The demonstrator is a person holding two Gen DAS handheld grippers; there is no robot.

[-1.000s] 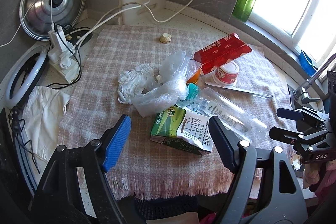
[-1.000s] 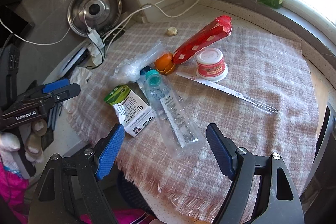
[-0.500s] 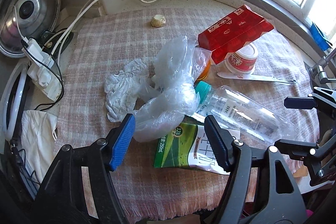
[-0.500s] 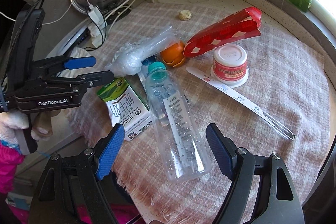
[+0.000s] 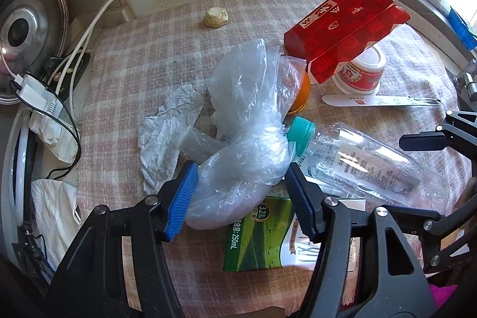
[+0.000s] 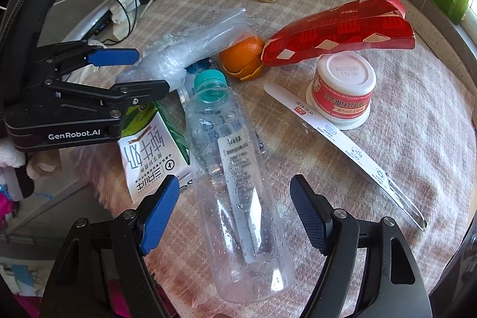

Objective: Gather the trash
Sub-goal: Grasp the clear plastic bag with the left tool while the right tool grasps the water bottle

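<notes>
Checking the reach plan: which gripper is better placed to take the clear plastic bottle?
Right. The right gripper straddles the clear plastic bottle, jaws open; the left gripper is around the plastic bag.

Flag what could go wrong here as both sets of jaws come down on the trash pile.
1. The left gripper, jaws just closing around the clear plastic bag, could drag along the bottle whose teal cap touches the bag.
2. The right gripper, jaws narrowing astride the round, wet-looking bottle, may squeeze it out sideways.
3. The red carton leans on the upturned cup; a nudge may topple it.
</notes>
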